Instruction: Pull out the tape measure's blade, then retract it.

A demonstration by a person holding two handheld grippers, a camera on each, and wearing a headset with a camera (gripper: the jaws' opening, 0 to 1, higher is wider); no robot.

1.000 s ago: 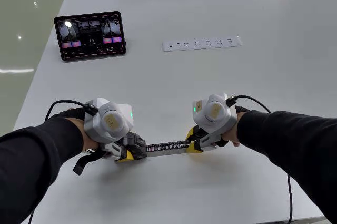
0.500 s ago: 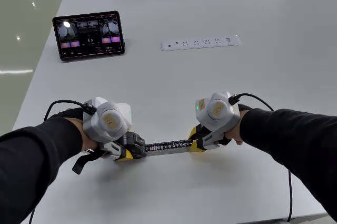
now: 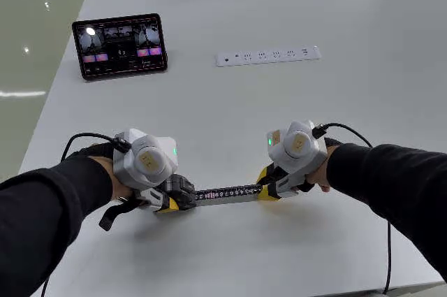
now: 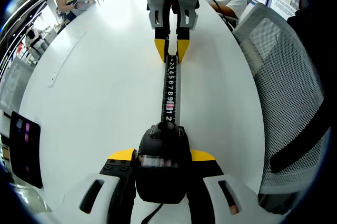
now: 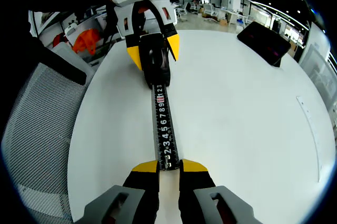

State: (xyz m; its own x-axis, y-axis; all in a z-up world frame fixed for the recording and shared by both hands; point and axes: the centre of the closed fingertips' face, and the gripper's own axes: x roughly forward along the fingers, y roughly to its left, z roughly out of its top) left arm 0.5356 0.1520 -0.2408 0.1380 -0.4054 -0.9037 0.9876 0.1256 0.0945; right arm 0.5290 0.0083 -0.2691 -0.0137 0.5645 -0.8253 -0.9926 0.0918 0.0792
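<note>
A black tape measure case (image 3: 180,192) lies on the white table (image 3: 230,122), and my left gripper (image 3: 170,203) is shut on it. In the left gripper view the case (image 4: 162,168) sits between the yellow-tipped jaws of the left gripper (image 4: 162,154). Its numbered blade (image 4: 169,84) runs straight out to my right gripper (image 4: 171,50). The right gripper (image 3: 265,193) is shut on the blade's end (image 5: 166,162). In the right gripper view the blade (image 5: 161,121) leads from the right gripper (image 5: 168,166) to the case (image 5: 156,63). The blade (image 3: 227,193) shows marks up to about 12.
A tablet (image 3: 119,46) with a lit screen stands at the far left of the table. A white power strip (image 3: 268,56) lies at the far middle. Cables trail from both grippers. A grey mesh chair (image 4: 287,103) stands at the table's near edge.
My right gripper has moved a little to the right, drawing the blade slightly further out of the case. The left gripper has stayed nearly in place.
</note>
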